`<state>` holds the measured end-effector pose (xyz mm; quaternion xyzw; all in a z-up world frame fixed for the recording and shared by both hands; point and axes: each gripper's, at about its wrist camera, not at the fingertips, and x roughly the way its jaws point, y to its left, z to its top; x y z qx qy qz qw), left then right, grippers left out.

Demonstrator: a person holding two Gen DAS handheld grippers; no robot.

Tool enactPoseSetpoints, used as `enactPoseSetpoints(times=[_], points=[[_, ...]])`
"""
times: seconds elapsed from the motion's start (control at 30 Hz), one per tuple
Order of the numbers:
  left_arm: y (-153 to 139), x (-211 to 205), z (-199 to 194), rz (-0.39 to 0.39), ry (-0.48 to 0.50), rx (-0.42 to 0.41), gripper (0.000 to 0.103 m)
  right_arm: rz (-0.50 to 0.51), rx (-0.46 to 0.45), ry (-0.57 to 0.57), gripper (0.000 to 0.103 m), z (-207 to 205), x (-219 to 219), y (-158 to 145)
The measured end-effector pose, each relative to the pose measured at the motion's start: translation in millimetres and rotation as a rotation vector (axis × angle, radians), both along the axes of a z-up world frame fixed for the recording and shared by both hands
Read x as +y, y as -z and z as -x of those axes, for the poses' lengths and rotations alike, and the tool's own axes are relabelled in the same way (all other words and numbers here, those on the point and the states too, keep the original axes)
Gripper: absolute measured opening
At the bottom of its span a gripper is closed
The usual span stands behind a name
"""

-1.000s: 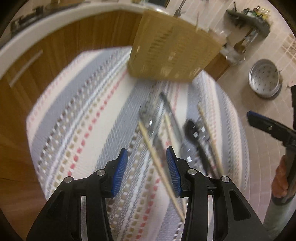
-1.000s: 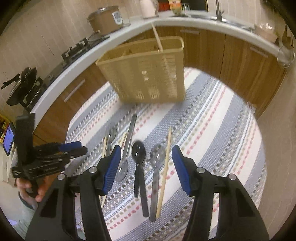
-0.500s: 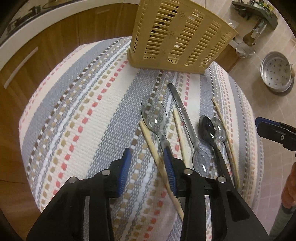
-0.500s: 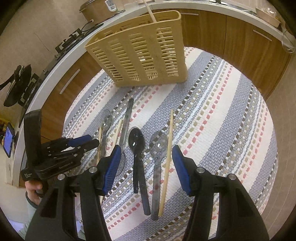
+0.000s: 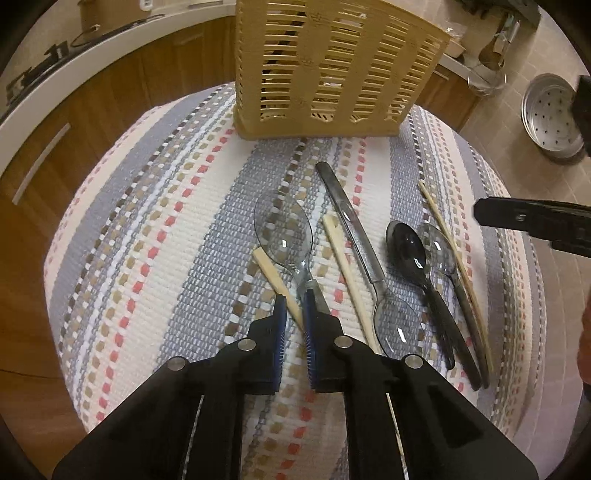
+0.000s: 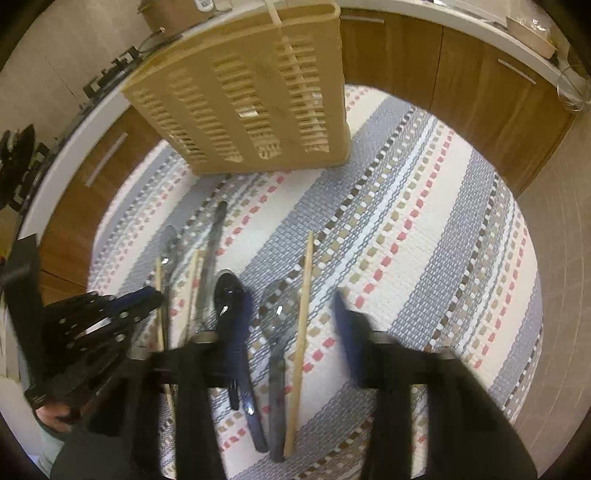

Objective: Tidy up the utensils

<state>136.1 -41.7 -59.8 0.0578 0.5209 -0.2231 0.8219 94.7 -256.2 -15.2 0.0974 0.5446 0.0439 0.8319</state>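
The left gripper is sitting low over the striped rug, its blue fingers nearly closed around the leftmost chopstick, which is running between them; whether the pads are actually pressing it cannot be told. The handle of a clear spoon is lying just beside the right pad. Further right on the rug are lying a second chopstick, a clear spoon with its bowl toward the camera, a black spoon, another clear spoon and a third chopstick. The tan slotted utensil basket is standing upright at the rug's far edge, apart from the loose utensils, with one chopstick poking out of its top.

The right gripper, blurred, is hovering with its fingers spread wide and holding nothing, above the black spoon, a clear spoon and a chopstick. Wooden cabinets are curving behind the basket.
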Motion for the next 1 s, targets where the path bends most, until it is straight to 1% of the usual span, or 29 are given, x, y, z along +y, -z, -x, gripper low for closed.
enactPoseSetpoints(times=[0.07,0.17,0.2,0.27,0.3,0.4,0.43,0.5,0.53,0.6,0.67,0.7,0.73,0.8,0.83,0.9,1.0], points=[[1.3,3.3,0.5,0.006,0.002,0.005,0.006,0.022,0.023,-0.006,0.03,-5.1,3.4,8.0],[2.8,13.8,-1.0,0.052,0.007,0.027,0.005,0.041,0.046,-0.006,0.03,-10.8,7.9,16.8],[3.4,16.4,-2.9,0.068,0.006,0.038,0.002,0.048,0.053,-0.008,0.03,-13.4,9.6,19.7],[3.2,23.0,-4.3,0.083,0.0,0.054,0.0,0.07,0.063,-0.012,0.029,-18.1,13.0,24.3],[4.3,25.9,-6.2,0.082,-0.007,0.06,0.0,0.073,0.069,-0.015,0.026,-19.8,14.0,26.5],[5.3,37.7,-9.5,0.147,-0.005,0.097,0.0,0.092,0.07,-0.027,0.023,-24.4,18.5,28.7],[4.7,40.7,-9.3,0.163,-0.003,0.102,0.0,0.1,0.068,-0.034,0.019,-25.6,21.1,27.7],[2.2,46.3,-7.8,0.205,0.001,0.104,0.0,0.118,0.068,-0.046,0.016,-27.5,26.6,26.7],[0.5,47.5,-7.3,0.231,0.005,0.11,0.002,0.121,0.069,-0.05,0.015,-27.9,29.0,26.5],[-2.4,47.9,-5.8,0.258,0.006,0.116,0.003,0.109,0.076,-0.046,0.015,-29.2,30.2,25.7],[-3.5,43.9,-4.5,0.24,0.004,0.108,0.005,0.077,0.087,-0.027,0.016,-31.6,27.0,26.5],[-2.9,40.1,-3.7,0.221,0.003,0.104,0.009,0.062,0.092,-0.025,0.016,-33.5,25.2,26.6],[-1.3,36.1,-3.9,0.204,0.001,0.103,0.012,0.043,0.098,-0.031,0.016,-35.2,24.8,27.3],[2.9,32.0,-2.7,0.168,-0.004,0.097,0.013,0.013,0.105,-0.039,0.016,-37.9,22.2,29.7],[2.1,29.9,-0.4,0.154,-0.001,0.077,0.015,0.011,0.106,-0.041,0.017,-38.1,21.9,29.5],[1.7,23.3,0.0,0.128,0.0,0.063,0.016,0.022,0.111,-0.052,0.019,-39.1,20.9,29.3],[1.2,13.8,-0.4,0.101,-0.009,0.064,0.016,0.028,0.126,-0.064,0.02,-40.8,19.8,30.2]])
